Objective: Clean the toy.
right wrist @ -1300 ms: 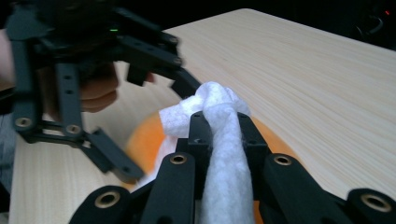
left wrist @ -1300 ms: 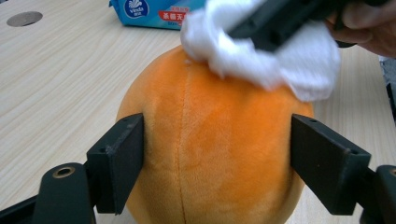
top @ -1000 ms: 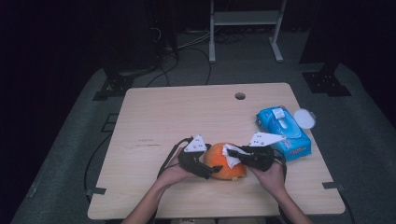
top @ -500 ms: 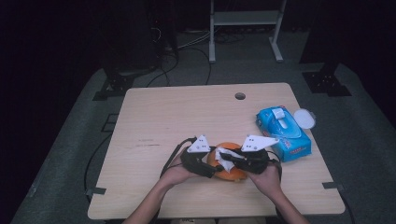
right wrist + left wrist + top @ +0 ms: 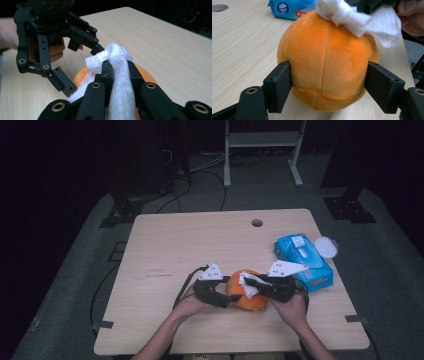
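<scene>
Setting: light wooden desk [image 5: 165,245] in a dark room, seen from above, with a person's forearms coming in from the near edge.

Plush orange: round orange soft toy [image 5: 248,292] resting on the desk near the front edge, between the two hands; stitched seam running down its middle in the left gripper view [image 5: 325,60].

Left hand-held gripper [image 5: 218,296]: clamped on the plush orange, one black jaw pressed against each side of the toy low down, at the toy's left side in the high view. Jaws just closed in on the toy from a much wider stance.

Right hand-held gripper [image 5: 260,287]: closed on a wad of white tissue, jaws nearly together with the tissue pinched between them, at the toy's right and over its top.

White tissue [image 5: 117,75]: crumpled and bunched, lying on the top of the plush orange, touching its fabric; loose end hanging toward the right side in the left gripper view [image 5: 364,23].

Hands: left hand [image 5: 192,304] wrapped round the left hand-held gripper, right hand [image 5: 295,309] round the right one, both near the desk's front edge.

Wet-wipe pack: blue packet [image 5: 304,262] lying flat just right of the right hand-held gripper, flip lid open.

Round white lid [image 5: 326,246]: beside the pack's far right corner.

Desk hole [image 5: 257,223]: small round cable opening near the far edge, well apart from the toy.
</scene>
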A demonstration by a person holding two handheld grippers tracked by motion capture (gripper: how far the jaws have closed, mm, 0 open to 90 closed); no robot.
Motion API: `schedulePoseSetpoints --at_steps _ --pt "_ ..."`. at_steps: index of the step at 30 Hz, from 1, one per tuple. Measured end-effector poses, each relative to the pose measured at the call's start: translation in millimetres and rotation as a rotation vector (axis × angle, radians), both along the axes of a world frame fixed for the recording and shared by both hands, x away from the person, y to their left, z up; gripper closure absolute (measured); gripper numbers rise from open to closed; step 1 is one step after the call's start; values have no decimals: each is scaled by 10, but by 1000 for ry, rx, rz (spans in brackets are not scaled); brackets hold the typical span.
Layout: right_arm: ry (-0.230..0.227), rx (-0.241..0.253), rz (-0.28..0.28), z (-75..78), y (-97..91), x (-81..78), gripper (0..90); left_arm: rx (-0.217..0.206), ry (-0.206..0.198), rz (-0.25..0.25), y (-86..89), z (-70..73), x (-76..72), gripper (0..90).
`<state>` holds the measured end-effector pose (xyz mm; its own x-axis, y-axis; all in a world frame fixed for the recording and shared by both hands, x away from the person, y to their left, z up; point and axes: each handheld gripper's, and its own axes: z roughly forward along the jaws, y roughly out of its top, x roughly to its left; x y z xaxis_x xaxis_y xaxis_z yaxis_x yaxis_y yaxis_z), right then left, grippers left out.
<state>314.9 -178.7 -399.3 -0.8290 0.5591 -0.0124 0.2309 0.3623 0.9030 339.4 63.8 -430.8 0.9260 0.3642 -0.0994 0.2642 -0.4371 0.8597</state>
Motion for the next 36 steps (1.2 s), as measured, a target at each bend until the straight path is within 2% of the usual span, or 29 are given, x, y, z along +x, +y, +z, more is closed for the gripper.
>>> schedulePoseSetpoints --at_steps 4,5,8,9,11,15,16,17,18,21,24,26,27,30,31,34,36 --pt "-49 -51 31 50 166 -110 795 11 -31 -11 -56 55 -51 278" --pt "-49 -51 31 50 166 -110 795 11 -31 -11 -56 55 -51 282" --pt "-58 -86 61 19 318 -168 796 51 -58 -15 -90 67 -92 286" --pt "-60 -91 61 16 321 -164 796 44 -53 -13 -80 60 -87 288" --pt "-57 -88 59 21 305 -150 797 44 -48 -11 -74 58 -84 290" --pt "-45 -74 7 64 155 -78 797 44 -42 -11 -60 45 -68 290" --pt "-33 -66 -22 67 45 -29 796 39 -34 -10 -44 26 -55 290" --pt "-33 -66 -22 67 45 -29 796 39 -34 -10 -44 26 -55 289" --pt "-11 -52 -50 42 -60 15 796 39 -31 -11 -30 15 -42 289" --pt "10 -31 -52 9 -110 47 796 43 -32 -13 -32 18 -41 273" --pt "9 -38 -50 3 -94 43 796 31 -16 -24 -28 22 -33 228" --pt "15 -36 -50 -6 -87 40 796 -7 -11 -21 -4 36 -17 183" --pt "18 -32 -48 -9 -89 43 796 -14 -24 -19 -6 47 -22 184" --pt "16 -30 -47 -14 -86 48 796 -1 -38 -20 -20 45 -34 226" --pt "16 -30 -49 -10 -71 40 796 -10 -38 -12 -23 28 -39 278" --pt "-16 -47 -40 14 5 -9 797 0 -50 -12 -35 45 -59 297" --pt "-27 -48 -13 29 83 -52 797 7 -59 -16 -58 56 -78 296"
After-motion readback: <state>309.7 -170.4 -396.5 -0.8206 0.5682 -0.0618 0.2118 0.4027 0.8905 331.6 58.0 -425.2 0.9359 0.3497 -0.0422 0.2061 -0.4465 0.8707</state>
